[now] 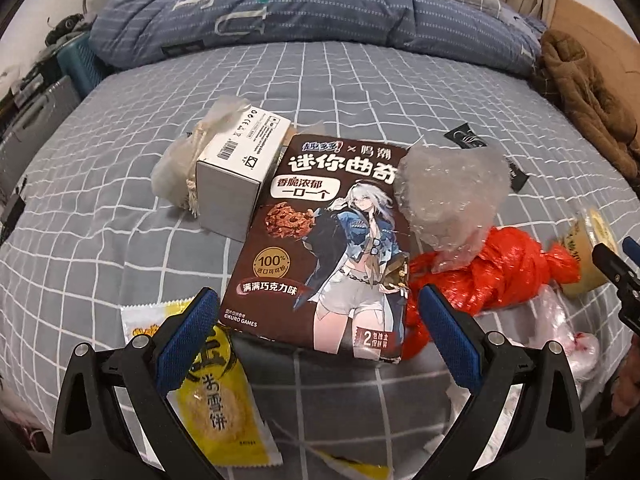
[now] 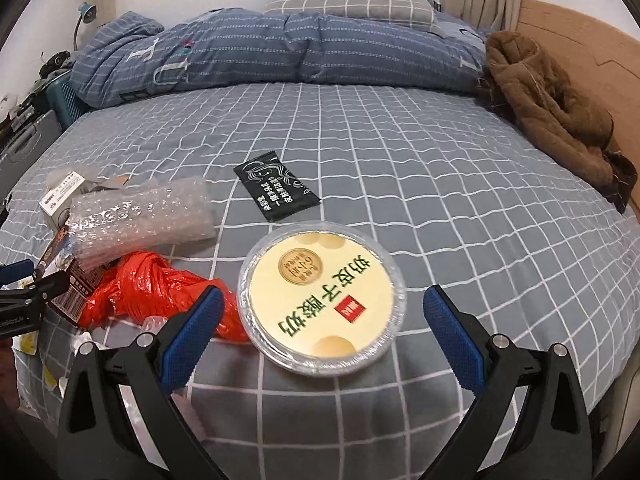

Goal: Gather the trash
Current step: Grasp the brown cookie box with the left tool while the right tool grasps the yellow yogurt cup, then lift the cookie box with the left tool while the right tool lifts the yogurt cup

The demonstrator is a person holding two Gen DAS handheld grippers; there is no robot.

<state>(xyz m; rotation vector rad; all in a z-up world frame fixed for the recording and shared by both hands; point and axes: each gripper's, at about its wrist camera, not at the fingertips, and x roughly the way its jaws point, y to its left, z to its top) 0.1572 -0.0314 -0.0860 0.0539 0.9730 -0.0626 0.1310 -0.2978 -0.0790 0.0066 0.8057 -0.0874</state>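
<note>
The left gripper (image 1: pixel 318 306) is spread wide and holds nothing; it hangs just above the near edge of a brown cookie box (image 1: pixel 320 240) that lies flat on the bed (image 1: pixel 100 220). The right gripper (image 2: pixel 324 308) is also spread and empty, with a round yogurt cup (image 2: pixel 320 300) between its fingers but not touching them. The cup has a cream lid with green letters and a clear plastic rim.

The trash lies together on the near part of the grey checked bed. The left view shows a yellow snack wrapper (image 1: pixel 212 400) under the left finger, and a white box (image 1: pixel 240 168) with a pale cloth pouch (image 1: pixel 180 168) beside it; the right view shows only a corner of the white box. The right view shows the whole black sachet (image 2: pixel 276 192), lying apart behind the cup.

Both views show one red plastic bag (image 2: pixel 152 288), crumpled, and one piece of bubble wrap (image 2: pixel 144 216) lying partly on the cookie box.

Farther back lie one blue quilt (image 2: pixel 260 48), one brown coat (image 2: pixel 548 112) and one pillow (image 2: pixel 352 0).
</note>
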